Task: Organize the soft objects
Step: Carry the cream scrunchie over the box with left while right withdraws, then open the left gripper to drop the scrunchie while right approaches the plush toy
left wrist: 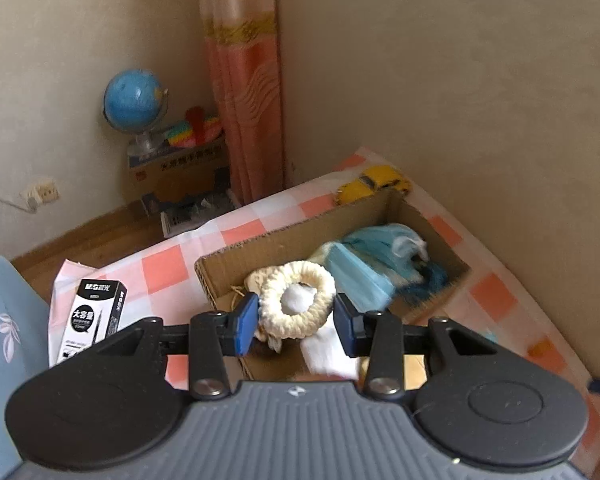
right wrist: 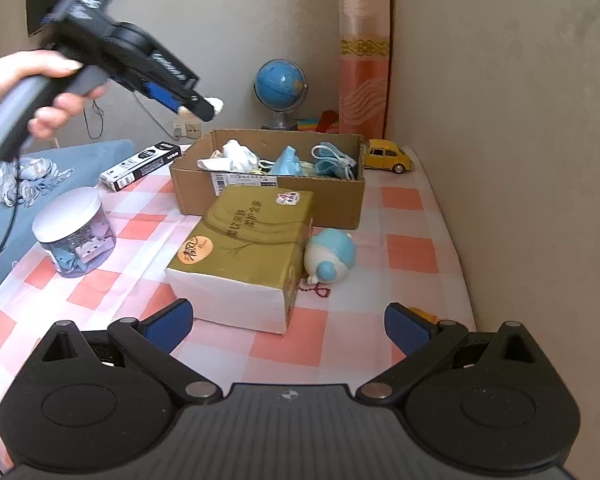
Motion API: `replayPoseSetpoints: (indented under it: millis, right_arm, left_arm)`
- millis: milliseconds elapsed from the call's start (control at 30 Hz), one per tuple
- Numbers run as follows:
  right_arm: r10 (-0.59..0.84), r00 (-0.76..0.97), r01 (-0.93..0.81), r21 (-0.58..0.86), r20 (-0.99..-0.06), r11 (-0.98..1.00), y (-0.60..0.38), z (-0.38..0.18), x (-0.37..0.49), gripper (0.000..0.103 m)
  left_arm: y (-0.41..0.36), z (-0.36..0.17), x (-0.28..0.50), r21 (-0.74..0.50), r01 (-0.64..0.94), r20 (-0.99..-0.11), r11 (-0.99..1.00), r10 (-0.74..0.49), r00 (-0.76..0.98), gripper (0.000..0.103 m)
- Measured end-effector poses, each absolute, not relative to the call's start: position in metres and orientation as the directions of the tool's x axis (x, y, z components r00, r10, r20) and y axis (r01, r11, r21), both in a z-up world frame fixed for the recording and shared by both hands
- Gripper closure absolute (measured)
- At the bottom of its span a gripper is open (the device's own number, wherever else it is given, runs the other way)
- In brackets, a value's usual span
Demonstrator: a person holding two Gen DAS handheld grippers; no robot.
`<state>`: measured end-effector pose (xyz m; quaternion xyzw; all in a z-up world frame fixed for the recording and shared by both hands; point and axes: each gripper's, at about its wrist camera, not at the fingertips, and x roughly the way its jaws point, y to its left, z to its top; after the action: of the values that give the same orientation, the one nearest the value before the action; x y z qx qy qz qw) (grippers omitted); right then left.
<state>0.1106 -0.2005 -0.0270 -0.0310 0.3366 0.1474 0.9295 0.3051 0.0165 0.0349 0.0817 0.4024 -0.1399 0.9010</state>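
Jaws of the left gripper (left wrist: 296, 322) clench a cream ring-shaped scrunchie (left wrist: 298, 300), hole facing the camera, held in open air above the cardboard box (right wrist: 268, 196). Right gripper (right wrist: 288, 322) jaws are released, near the counter (right wrist: 404, 256) edge, a tissue pack (right wrist: 244, 256) between them and that box.

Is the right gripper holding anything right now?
No, the right gripper stands wide open above the checked tablecloth, with nothing between its blue pads and the tissue pack lying ahead of them.
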Motion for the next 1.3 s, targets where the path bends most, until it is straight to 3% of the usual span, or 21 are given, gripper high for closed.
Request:
replayPoseSetpoints:
  millis: [200,233,333,367,800,1300]
  right_arm:
    - [0.242,0.73,-0.282,0.041,-0.64,0.959,-0.206,-0.029,0.113,0.0]
    - [0.24,0.73,-0.28,0.041,-0.64,0.959,-0.208,-0.029,0.114,0.0]
    - [0.236,0.73,-0.272,0.045,-0.641,0.961,-0.211,-0.03,0.114,0.0]
    - [0.235,0.73,-0.271,0.044,-0.641,0.962,-0.211,-0.029,0.115,0.0]
    - [0.216,0.744,-0.258,0.027,-0.632,0.966,-0.213,-0.024,0.102,0.0]
    - [0.201,0.754,-0.234,0.029,-0.625,0.972,-0.223,-0.023,0.081,0.0]
  left_arm:
    - [0.017,0.014,0.344,0.068,0.254,-0.773,0.965,-0.11,0.625,0.062]
    - [0.019,0.012,0.347,0.071,0.247,-0.769,0.966,-0.104,0.631,0.057]
    - [0.024,0.01,0.351,0.081,0.211,-0.763,0.974,-0.076,0.642,0.025]
    - [0.026,0.011,0.351,0.08,0.202,-0.757,0.976,-0.073,0.65,0.022]
    - [0.026,0.042,0.296,0.089,0.244,-0.715,0.966,-0.109,0.69,0.016]
    - [-0.013,0.051,0.218,0.058,0.439,-0.697,0.897,-0.279,0.66,0.016]
